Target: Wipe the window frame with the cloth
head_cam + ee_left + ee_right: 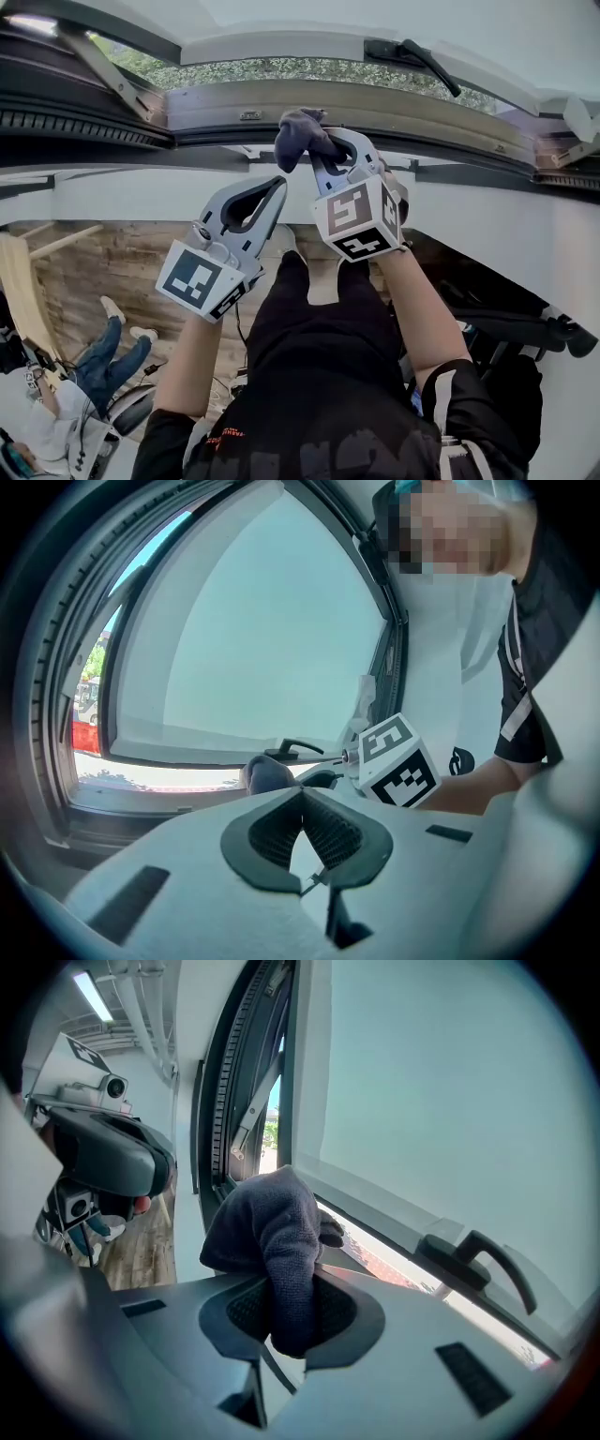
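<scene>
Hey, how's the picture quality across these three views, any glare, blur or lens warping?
Head view: heavy fisheye, the window frame bows into an arc; soft, even daylight. Left gripper view: dark round vignette, and the open gap at the bottom glares white. Right gripper view: same vignette; the cloth shows dark against the bright pane.

Head view: the lower end of the cloth (pixel 302 136) is hidden inside the right gripper (pixel 328 142); contact between cloth and frame (pixel 394 105) cannot be told. The frame is cut by both side edges, and a person (pixel 98 366) by the lower left edge. Left gripper view: the left gripper (pixel 302 792) covers most of the cloth.
</scene>
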Demonstrator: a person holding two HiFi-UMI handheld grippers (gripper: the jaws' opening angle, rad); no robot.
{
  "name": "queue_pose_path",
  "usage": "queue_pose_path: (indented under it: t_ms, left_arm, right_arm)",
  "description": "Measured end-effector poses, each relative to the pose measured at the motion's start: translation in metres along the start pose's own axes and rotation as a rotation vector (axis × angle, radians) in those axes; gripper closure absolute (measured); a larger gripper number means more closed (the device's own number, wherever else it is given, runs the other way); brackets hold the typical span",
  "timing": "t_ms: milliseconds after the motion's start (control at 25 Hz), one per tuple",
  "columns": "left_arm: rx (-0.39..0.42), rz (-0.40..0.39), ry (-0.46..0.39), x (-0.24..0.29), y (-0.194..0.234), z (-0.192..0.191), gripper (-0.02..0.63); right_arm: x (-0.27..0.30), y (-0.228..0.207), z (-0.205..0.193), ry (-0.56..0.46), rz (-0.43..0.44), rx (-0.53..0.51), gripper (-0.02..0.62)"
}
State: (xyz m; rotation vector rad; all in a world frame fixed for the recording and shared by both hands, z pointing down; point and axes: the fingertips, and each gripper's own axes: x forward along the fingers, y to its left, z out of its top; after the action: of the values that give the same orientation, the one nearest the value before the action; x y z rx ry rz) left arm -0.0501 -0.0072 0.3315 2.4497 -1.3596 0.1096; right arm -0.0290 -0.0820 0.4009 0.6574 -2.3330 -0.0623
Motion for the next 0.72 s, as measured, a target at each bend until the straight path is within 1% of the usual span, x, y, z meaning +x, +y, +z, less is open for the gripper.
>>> queue_pose_path:
  t_ms: [720]
  left_arm:
    - [0.039,-0.111,0.019,0.062,-0.06,0.006,0.588]
  right_arm:
    - [-0.055,-0.07,-0.06,0.032,-0.118,0.081,0.545]
